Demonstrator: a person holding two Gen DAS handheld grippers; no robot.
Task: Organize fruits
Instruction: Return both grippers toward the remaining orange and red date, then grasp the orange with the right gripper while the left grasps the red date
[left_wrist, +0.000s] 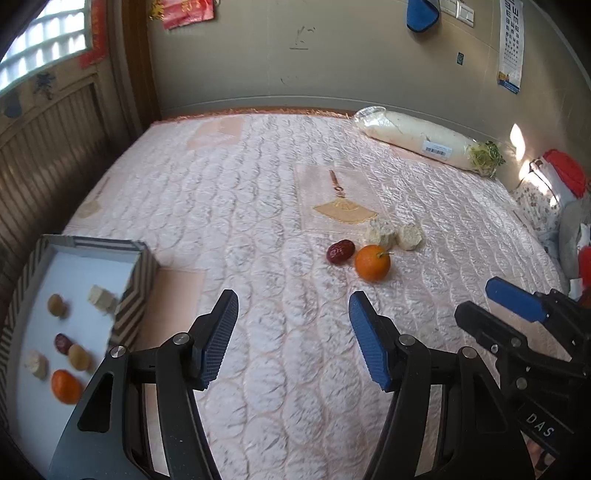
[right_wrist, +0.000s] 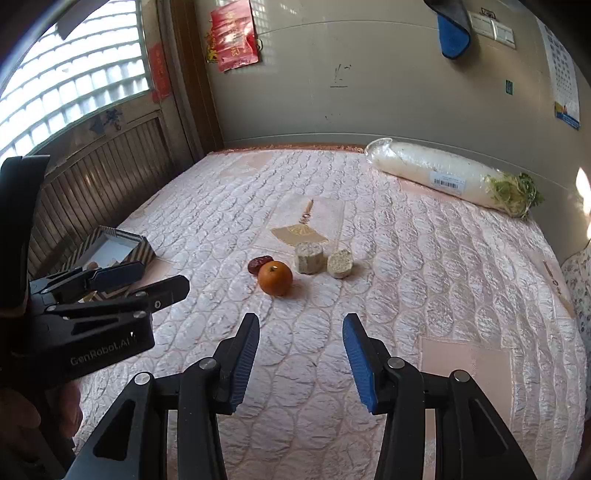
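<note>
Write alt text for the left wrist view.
The open left tool hovers over a quilted pink mattress, empty. Ahead lie an orange, a red date and two pale chunks; a striped box at left holds more fruit, and the right tool shows at right.

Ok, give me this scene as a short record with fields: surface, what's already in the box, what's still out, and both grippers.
surface: quilted bed
box: at the bed's left edge, holds an orange, a red date, pale chunks and small tan fruits
still out: orange, date, two pale chunks in a cluster mid-bed
far edge: wrapped radish by the wall
left gripper: open, empty
right gripper: open, empty, aimed toward the cluster
</note>
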